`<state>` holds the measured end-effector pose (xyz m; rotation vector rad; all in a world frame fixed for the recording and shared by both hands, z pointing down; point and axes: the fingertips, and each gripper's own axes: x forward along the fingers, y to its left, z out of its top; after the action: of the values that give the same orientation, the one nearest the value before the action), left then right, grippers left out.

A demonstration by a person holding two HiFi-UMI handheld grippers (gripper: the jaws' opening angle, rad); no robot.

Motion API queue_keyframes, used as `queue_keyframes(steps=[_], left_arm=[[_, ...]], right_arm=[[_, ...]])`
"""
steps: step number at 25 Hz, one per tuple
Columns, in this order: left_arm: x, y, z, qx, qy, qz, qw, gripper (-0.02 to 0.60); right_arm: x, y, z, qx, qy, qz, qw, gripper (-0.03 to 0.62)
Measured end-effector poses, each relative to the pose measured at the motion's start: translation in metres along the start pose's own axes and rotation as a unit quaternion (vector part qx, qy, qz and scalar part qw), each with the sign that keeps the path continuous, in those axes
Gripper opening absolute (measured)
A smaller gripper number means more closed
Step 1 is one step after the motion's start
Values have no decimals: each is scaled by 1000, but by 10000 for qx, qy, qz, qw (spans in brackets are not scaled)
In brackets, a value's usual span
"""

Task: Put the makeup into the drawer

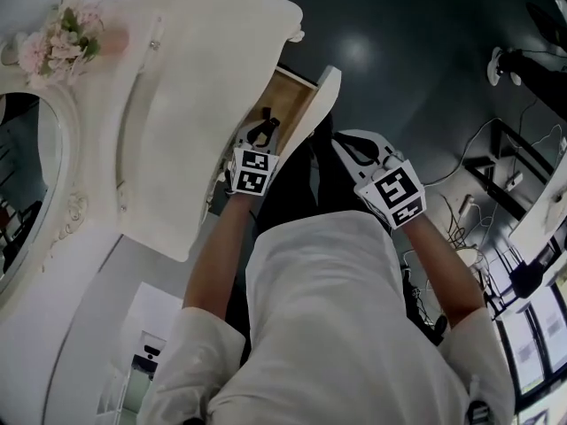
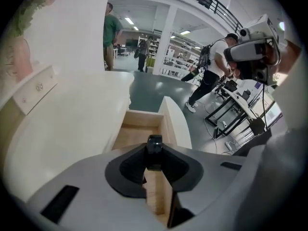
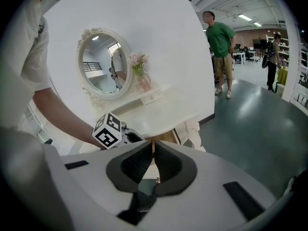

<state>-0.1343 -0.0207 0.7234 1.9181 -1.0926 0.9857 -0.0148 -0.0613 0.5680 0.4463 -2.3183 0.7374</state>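
Note:
The white vanity's drawer (image 1: 290,92) is pulled open, showing its bare wooden bottom (image 2: 138,132) behind the white front panel (image 2: 174,123). My left gripper (image 1: 262,134) hovers over the open drawer. It is shut (image 2: 154,154) on a small black makeup tube (image 2: 154,141) that stands up between the jaw tips. To the right of the drawer front, off the vanity, my right gripper (image 1: 356,149) hangs over the dark floor. Its jaws (image 3: 153,146) touch with nothing between them. The right gripper view also catches the left gripper's marker cube (image 3: 108,131).
On the vanity top (image 1: 190,140) stand an oval mirror (image 3: 103,61) and a vase of pink flowers (image 1: 62,38). Cables (image 1: 461,211) and equipment desks (image 2: 240,105) lie to the right. Several people (image 3: 221,42) stand farther off on the grey floor.

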Motion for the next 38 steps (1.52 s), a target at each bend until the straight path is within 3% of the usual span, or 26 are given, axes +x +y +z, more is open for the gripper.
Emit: queue_keyframes(steps=[8,22,29,38], left_arm=[[51,4,-29,22,801,279,9964,80],[96,3,-52,0,1432,230,9894,81],[96,2,-52,-321,1412,130,9894,103],[84,1,-36,-497,1190,282,9912,117]], right_arm=[[10,-10,-11,267,-81,47,9996,35],[3,-27,-23,431,-113,222,9988,35],[-2,-36,-23,331,-109,279,9990,35],[-10,-41,-11,78,-151,420,9990,35]])
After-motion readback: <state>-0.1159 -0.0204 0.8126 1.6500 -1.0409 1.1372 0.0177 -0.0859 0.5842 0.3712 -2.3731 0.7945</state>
